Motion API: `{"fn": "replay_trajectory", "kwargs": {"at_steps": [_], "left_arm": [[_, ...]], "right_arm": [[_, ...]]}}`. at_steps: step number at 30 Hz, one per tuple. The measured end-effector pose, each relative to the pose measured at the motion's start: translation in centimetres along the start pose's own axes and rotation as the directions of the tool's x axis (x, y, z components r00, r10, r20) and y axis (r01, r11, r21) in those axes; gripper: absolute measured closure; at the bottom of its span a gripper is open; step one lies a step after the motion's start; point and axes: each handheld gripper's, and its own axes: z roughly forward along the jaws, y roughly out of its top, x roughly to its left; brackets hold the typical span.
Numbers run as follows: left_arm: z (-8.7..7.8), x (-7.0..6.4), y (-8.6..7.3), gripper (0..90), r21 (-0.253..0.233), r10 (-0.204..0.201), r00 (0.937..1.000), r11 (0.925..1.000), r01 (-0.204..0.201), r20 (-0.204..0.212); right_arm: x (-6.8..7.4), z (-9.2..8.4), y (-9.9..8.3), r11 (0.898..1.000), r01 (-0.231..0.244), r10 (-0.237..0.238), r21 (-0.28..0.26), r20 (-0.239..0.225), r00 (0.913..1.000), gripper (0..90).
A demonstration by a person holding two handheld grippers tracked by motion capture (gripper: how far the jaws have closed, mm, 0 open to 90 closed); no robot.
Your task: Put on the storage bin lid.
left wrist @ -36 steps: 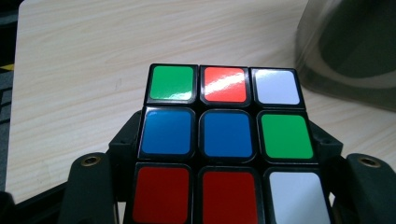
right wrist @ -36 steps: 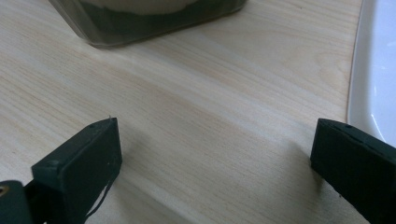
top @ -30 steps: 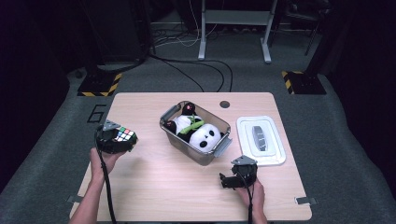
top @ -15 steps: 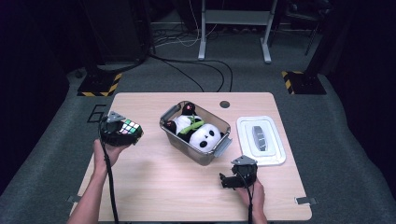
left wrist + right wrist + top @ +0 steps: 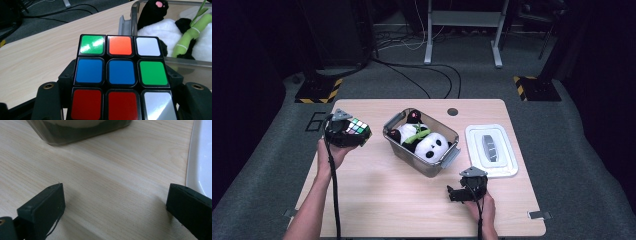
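Read one piece of writing: a large pale digit "6" (image 5: 313,122) on the grey floor beside the table's left edge, partly hidden by the left claw. Found no brand or label on anything else.

Saw a black-framed plastic puzzle cube with coloured square stickers (image 5: 121,77) pinched between the jaws of the left claw (image 5: 346,134), lifted clear of the light wooden table (image 5: 377,195) near its left edge, just left of the clear plastic storage bin (image 5: 422,165). Showed on its facing side, top row to bottom: green, orange, white; blue, blue, green; red, red, white. Glossy stickers, catching glare on the green and lower white squares.

Held a black-and-white plush panda with a green bamboo stalk (image 5: 428,145) inside the bin. Lay flat to the bin's right: a white rectangular lid (image 5: 507,167).

Rested low over the table near the front edge: the right claw (image 5: 457,193), jaws spread wide, nothing between them.
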Motion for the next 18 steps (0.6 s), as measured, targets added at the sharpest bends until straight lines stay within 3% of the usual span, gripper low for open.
{"fn": "replay_trajectory", "kwargs": {"at_steps": [18], "left_arm": [[2.4, -2.3, 3.8, 33.9, -0.002, 0.050, 0.9971, 0.9988, -0.050, 0.058]], "right_arm": [[-0.1, 0.0, 0.0, 1.000, 0.013, -0.013, 0.001, -0.003, 0.9999, 1.4]]}}
